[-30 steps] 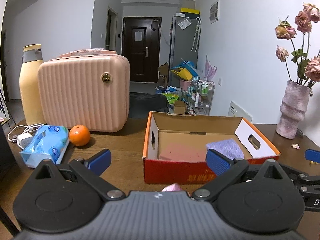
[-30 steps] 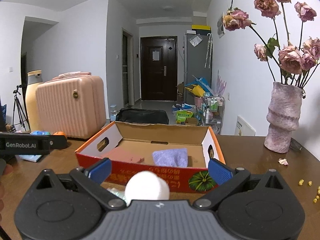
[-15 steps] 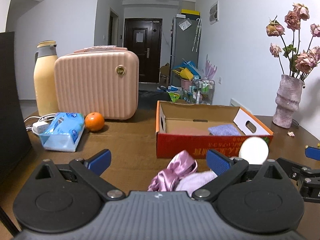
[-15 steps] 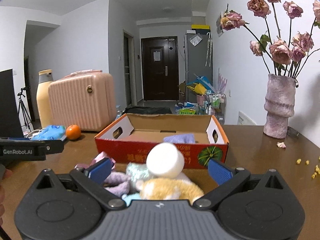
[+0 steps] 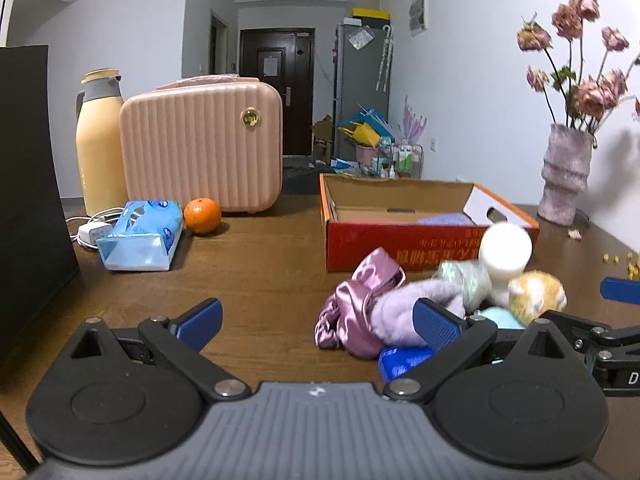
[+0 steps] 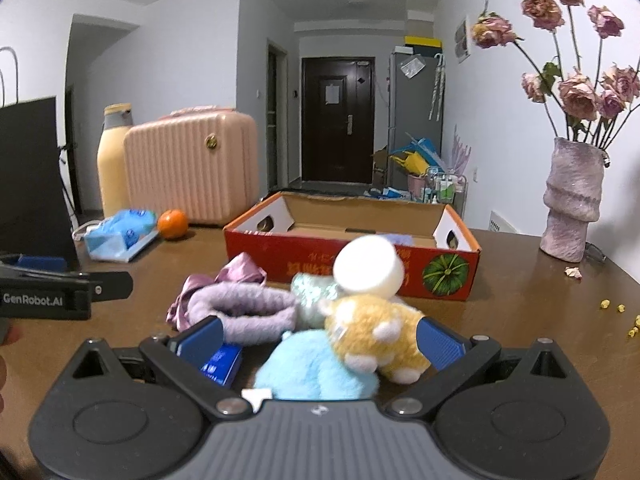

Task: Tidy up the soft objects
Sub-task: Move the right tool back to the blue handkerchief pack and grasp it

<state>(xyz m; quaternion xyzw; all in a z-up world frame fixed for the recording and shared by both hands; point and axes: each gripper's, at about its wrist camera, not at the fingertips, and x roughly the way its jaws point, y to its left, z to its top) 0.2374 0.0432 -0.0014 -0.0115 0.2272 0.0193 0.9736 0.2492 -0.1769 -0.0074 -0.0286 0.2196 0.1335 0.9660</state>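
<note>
**Soft pile in front of box**

The soft pile lies on the worktop [image 6: 500, 320] just before the red box [image 6: 352, 276]: yellow plush [image 6: 372, 328], blue plush [image 6: 312, 368], lilac band [image 6: 244, 312], satin scrunchie [image 5: 360, 292], white puff [image 6: 368, 266]. The band's long axis runs left-right. The right gripper [image 6: 320, 340] is spread wide around the plushes; contact cannot be told. The left gripper [image 5: 316, 318] is spread, empty, left of the pile. A blue packet [image 6: 220, 362] is half hidden. Motion blurs the pile. Orange [image 5: 202, 215], tissues [image 5: 140, 234], case [image 5: 200, 144] and vase [image 6: 572, 200] stand well apart.
</note>
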